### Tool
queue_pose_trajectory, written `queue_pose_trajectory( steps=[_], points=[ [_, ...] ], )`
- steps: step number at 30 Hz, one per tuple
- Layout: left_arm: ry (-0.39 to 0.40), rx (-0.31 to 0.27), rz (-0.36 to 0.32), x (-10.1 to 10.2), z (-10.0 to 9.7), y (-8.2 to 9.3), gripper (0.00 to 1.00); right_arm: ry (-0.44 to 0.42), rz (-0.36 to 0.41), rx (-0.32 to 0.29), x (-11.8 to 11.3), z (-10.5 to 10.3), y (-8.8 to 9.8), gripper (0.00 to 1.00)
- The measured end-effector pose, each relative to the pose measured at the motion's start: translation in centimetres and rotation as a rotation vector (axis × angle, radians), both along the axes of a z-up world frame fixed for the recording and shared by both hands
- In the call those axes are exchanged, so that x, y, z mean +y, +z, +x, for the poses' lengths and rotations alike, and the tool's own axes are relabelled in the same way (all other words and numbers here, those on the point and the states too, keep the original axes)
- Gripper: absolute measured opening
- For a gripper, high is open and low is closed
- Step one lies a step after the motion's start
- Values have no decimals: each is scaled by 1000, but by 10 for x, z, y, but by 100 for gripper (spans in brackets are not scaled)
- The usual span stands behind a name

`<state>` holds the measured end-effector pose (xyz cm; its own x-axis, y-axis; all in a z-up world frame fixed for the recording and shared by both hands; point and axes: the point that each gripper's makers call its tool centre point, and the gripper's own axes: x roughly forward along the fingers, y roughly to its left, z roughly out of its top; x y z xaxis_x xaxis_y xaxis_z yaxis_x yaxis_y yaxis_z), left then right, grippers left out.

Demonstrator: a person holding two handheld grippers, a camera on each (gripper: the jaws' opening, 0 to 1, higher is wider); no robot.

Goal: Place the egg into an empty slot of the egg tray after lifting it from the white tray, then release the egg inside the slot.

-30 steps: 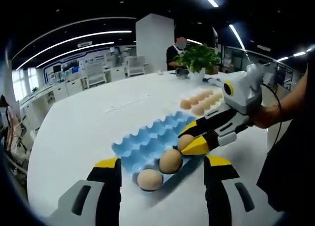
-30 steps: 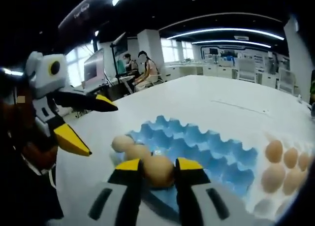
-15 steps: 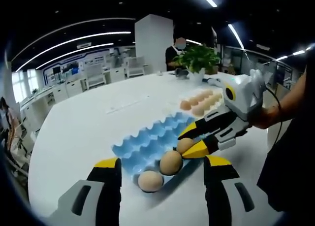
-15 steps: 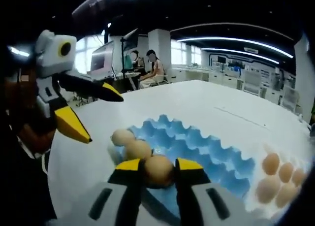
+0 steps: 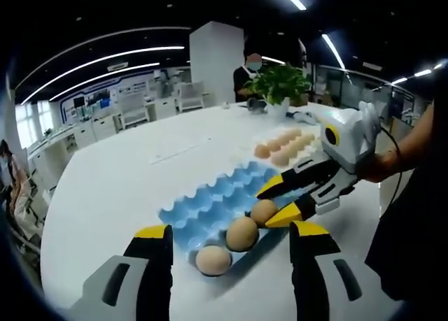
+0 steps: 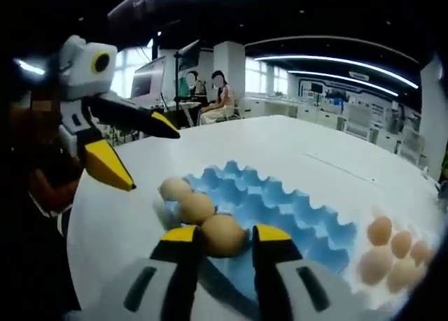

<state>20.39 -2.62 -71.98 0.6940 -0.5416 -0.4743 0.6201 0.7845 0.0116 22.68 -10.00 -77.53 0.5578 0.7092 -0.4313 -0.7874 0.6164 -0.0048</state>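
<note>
On the white desk (image 5: pixel 126 174) a blue egg tray (image 5: pixel 210 202) lies near the edge closest to the person. Three brown eggs sit in a row along its near side. In the left gripper view, the end egg (image 5: pixel 213 259) rests in the corner slot, the middle egg (image 5: pixel 241 233) in the next, and the third egg (image 5: pixel 263 211) beside that.

The right tool (image 5: pixel 283 201) reaches in from the right of that view, held by a hand (image 5: pixel 378 163). Its yellow-tipped jaws stand on either side of the third egg, close to it. In the right gripper view the right tool (image 6: pixel 222 237) has this egg (image 6: pixel 222 235) between its tips, and a gap shows on the right side, so the jaws look parted rather than clamped; contact on the left tip cannot be told for certain.

The left tool (image 5: pixel 227 240) hangs above the near edge of the desk with its jaws wide apart and nothing between them; it also shows in the right gripper view (image 6: pixel 136 153).

Farther along the desk, a white tray (image 5: pixel 297 153) carries more eggs (image 5: pixel 283 145). A potted plant (image 5: pixel 280 87) stands near the far edge.
</note>
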Motion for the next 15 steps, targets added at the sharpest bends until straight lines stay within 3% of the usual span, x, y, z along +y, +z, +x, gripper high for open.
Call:
queue_pose_trajectory(
  steps=[4, 8, 15],
  points=[
    [-7, 2, 6, -2, 0, -1, 67, -3, 5, -7, -5, -3, 1, 31],
    [-11, 3, 5, -3, -1, -1, 67, -24, 6, 30, -13, -9, -3, 30],
    [-6, 3, 4, -3, -1, -1, 67, -76, 34, 30, -31, -13, 5, 28]
  ],
)
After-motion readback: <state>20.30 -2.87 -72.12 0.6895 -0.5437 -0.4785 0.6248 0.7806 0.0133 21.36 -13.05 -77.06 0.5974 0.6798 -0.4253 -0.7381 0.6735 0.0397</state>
